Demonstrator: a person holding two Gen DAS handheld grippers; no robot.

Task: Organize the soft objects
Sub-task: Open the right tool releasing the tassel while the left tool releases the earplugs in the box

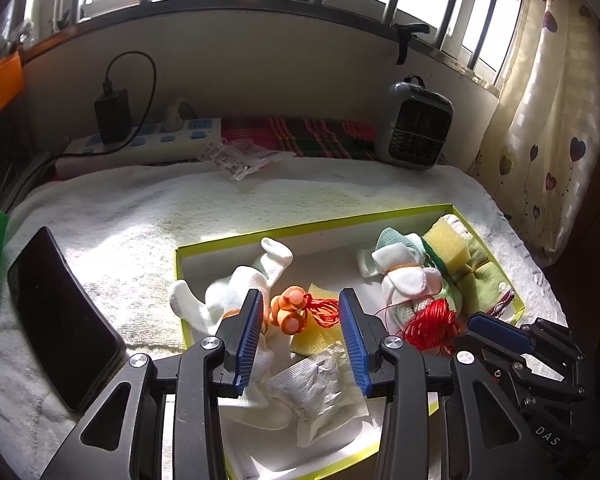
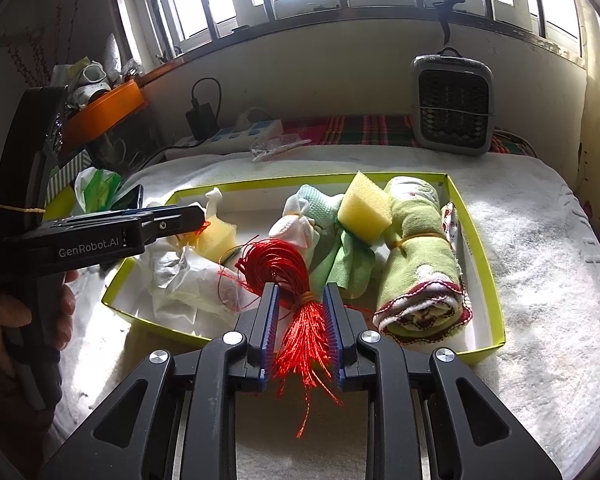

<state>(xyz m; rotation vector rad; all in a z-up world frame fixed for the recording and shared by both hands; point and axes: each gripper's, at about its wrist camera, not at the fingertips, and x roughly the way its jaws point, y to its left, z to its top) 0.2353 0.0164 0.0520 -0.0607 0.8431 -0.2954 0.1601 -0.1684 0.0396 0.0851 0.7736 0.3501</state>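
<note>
A yellow-edged box point(image 1: 320, 224) point(image 2: 496, 304) lies on the white towel and holds soft things. My left gripper point(image 1: 300, 300) is open over the box's left part, above an orange toy point(image 1: 288, 310), a white sock point(image 1: 228, 288) and a white packet point(image 1: 316, 392). My right gripper point(image 2: 300, 292) point(image 1: 496, 330) is shut on a red tassel of thread point(image 2: 300, 320) point(image 1: 430, 326) over the box's near edge. A yellow sponge point(image 2: 364, 206) point(image 1: 450, 242), a rolled green towel point(image 2: 424, 252) and a tied white-and-mint cloth bundle point(image 2: 300, 224) point(image 1: 404, 268) lie in the right part.
A black phone point(image 1: 60, 320) lies on the towel left of the box. A small grey heater point(image 2: 452, 104) point(image 1: 414, 124), a power strip with charger point(image 1: 156, 136) and a plastic wrapper point(image 1: 244, 160) stand at the back. A green bag point(image 2: 100, 188) is at the left.
</note>
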